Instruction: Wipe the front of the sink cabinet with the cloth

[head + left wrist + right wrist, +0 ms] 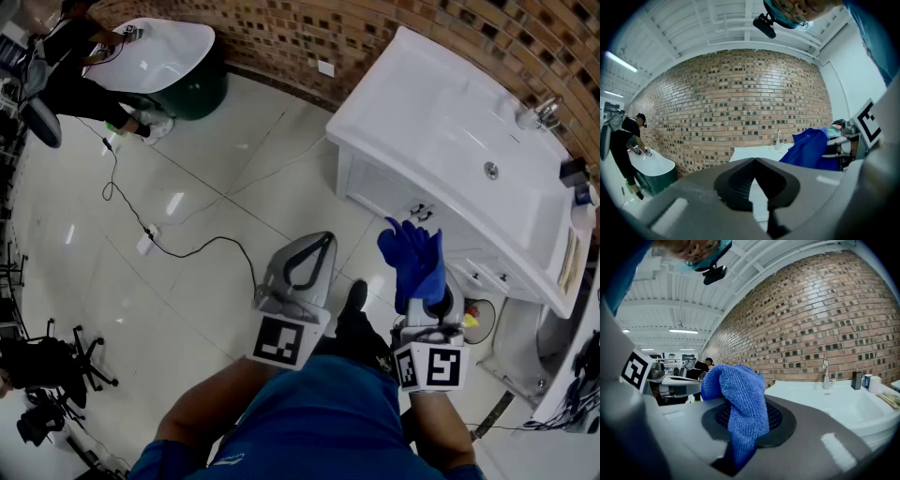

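The white sink cabinet (450,141) stands against the brick wall, its front panel (375,192) facing me; I also see the cabinet (825,401) in the right gripper view. My right gripper (424,286) is shut on a blue cloth (412,258), which sticks up from its jaws a short way in front of the cabinet. The cloth (739,404) fills the jaw gap. My left gripper (322,242) is shut and empty, held to the left of the cloth, apart from the cabinet. In the left gripper view the cloth (811,147) shows at the right.
A black cable (178,248) runs across the glossy tile floor. At the far left a person (80,66) leans over a white basin (159,52) on a green base. A chair base (66,361) sits at the lower left. Bottles (574,173) stand at the cabinet's right end.
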{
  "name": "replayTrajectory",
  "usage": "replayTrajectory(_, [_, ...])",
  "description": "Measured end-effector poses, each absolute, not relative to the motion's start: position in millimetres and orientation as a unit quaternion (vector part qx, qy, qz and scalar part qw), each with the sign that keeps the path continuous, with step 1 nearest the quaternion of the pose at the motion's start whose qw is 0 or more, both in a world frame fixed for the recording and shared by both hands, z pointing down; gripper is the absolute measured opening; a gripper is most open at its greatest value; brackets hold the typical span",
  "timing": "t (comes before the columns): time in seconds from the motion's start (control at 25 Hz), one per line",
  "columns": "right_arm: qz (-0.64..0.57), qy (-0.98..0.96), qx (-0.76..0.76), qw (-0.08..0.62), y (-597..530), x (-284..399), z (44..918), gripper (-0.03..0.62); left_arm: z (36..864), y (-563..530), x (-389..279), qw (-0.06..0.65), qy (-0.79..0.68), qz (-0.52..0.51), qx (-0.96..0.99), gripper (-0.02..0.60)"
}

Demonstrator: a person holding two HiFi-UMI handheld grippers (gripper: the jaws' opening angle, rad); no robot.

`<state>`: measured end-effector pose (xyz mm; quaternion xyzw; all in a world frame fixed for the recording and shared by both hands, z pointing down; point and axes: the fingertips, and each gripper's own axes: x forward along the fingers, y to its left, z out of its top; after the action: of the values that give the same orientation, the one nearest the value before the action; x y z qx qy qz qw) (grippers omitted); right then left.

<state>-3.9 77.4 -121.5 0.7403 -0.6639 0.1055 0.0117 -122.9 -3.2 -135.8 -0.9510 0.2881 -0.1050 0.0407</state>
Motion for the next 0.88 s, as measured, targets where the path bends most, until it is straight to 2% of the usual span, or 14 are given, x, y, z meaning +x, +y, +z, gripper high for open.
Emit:
replayTrajectory(0.36, [0.101,-0.694,0.712,0.040,-9.1,35.0,-85.8,0.067,-105.0,-68.8,-78.4,0.026,0.332,-0.120,-0.935,0.005])
replayTrajectory(0.88, [0.126,-0.689,0.709,0.083,-159.3,-25.9,57.5,0.067,11.6,-178.2,-113.1,-0.001,0.359,-0.141,-0.922,0.005])
